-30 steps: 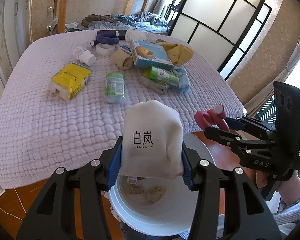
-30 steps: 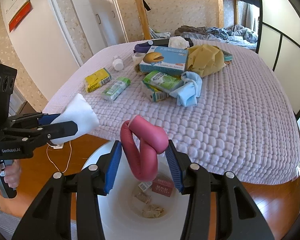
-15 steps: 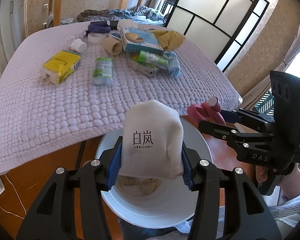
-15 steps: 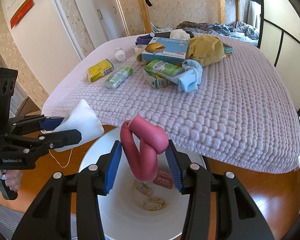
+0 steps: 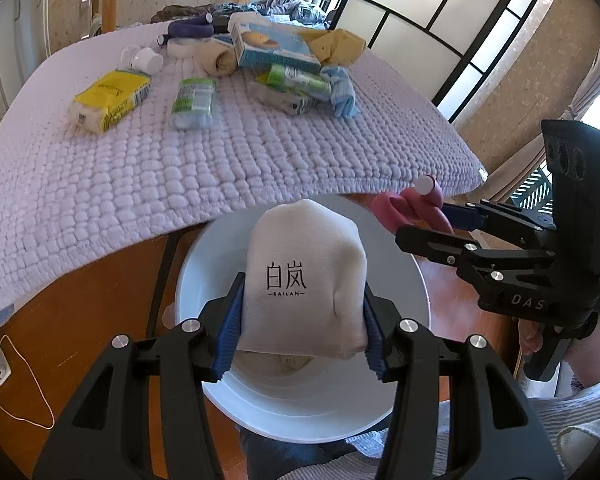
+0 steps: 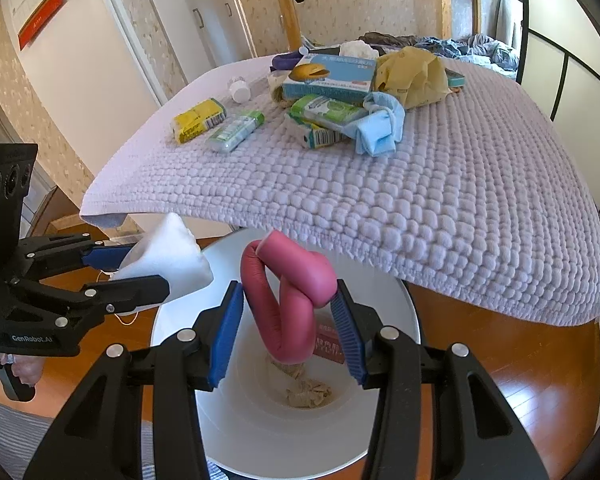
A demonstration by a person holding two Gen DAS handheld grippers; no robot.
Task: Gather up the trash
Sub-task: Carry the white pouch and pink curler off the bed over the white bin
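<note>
Overhead in both views, a lilac quilted bedspread [image 6: 420, 200] fills the upper half of the frame, its edge hanging above a white bin [image 5: 300, 400] that sits at lower centre on the wooden floor [image 6: 540, 380]. Crumpled paper scraps [image 6: 308, 394] and a red packet [image 6: 330, 346] lie at the bin's bottom. Over its mouth, the left gripper [image 5: 300, 336] is narrowed onto a white pouch [image 5: 306, 280] printed with black characters, both blue pads [image 5: 230, 332] pressing its sides. Beside it, at centre right of the left view, the right gripper [image 6: 286, 318] pinches a folded pink foam tube [image 6: 286, 292], pads tight against both limbs of the fold. More litter sits on the bedspread toward the upper centre: a blue box [image 6: 328, 76], a tan paper bag [image 6: 416, 72], a green pack [image 6: 324, 110], a light blue cloth [image 6: 378, 130], a yellow pack [image 5: 110, 100], a green-labelled pack [image 5: 192, 102] and a small white bottle [image 5: 146, 60].
</note>
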